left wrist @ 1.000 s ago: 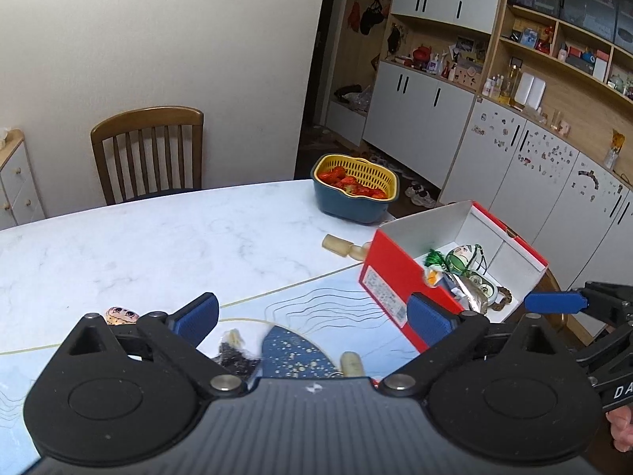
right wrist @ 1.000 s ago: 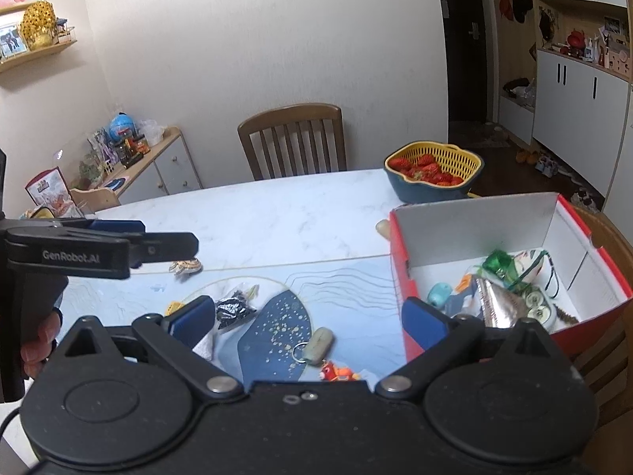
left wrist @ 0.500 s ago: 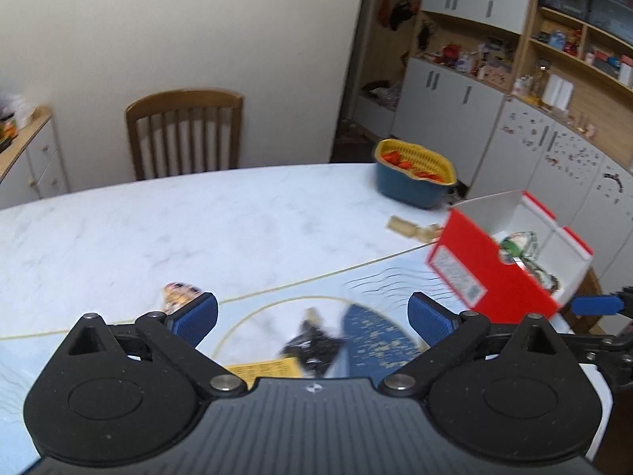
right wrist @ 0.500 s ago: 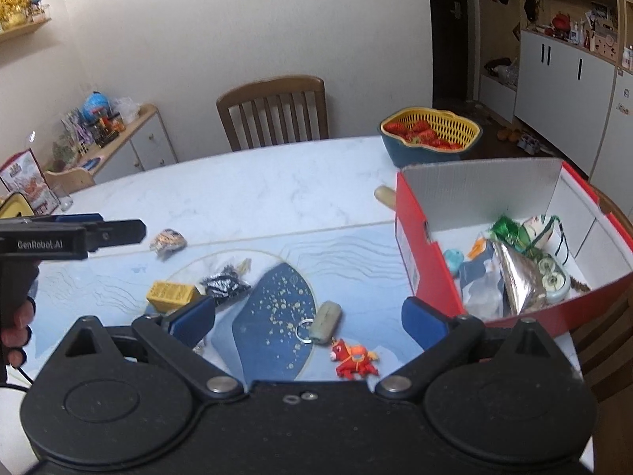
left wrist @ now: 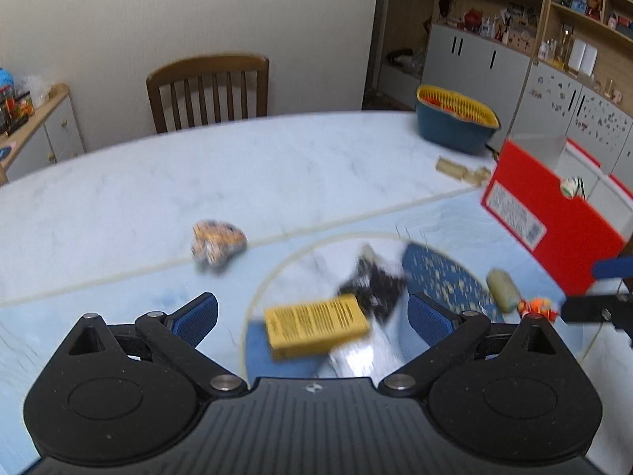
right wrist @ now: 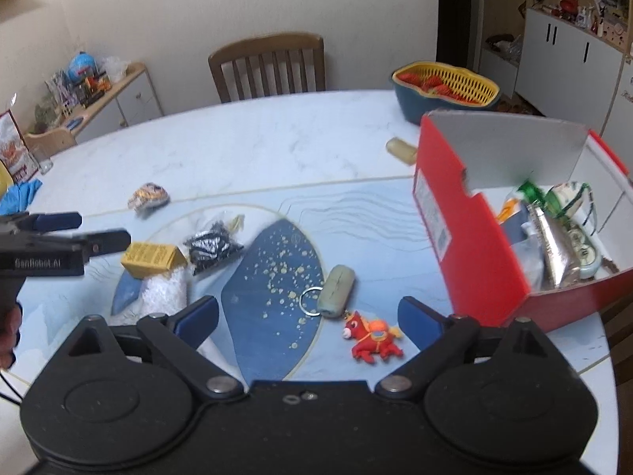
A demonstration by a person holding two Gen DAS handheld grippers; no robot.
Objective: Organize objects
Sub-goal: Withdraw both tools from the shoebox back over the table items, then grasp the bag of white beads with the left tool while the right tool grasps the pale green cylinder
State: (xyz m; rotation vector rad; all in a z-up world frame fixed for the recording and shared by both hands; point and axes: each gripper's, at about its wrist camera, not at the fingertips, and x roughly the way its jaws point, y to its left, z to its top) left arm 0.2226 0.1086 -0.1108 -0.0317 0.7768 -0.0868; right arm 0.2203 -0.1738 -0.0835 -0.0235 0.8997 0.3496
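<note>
A: Left gripper (left wrist: 312, 312) spread wide over the table (left wrist: 158, 182), holding nothing. Yellow box (left wrist: 314, 330) right between the blue fingers (left wrist: 198, 316), lower down on the mat.

B: Right gripper (right wrist: 308, 314) just as wide, also holding nothing. Red horse toy (right wrist: 374, 336) lying just ahead of it, near the front corner of the red box (right wrist: 470, 245).

A: Grey-green keyring fob (right wrist: 337, 291) just past the horse, left of the red box, ring toward the blue patch.

B: Black packet (right wrist: 211, 245) touching the yellow box, well left of the red box. Crumpled patterned wrapper (left wrist: 215, 241) further out on the bare marble.

A: Red box open, standing at the right edge of the table, packets and small items piled inside, hard to tell apart.

B: Beige piece (right wrist: 401, 150) just behind the red box. Basket (right wrist: 447, 93) with red fruit beyond that, at the far edge.

A: Wooden chair (right wrist: 269, 67) last, against the wall.
</note>
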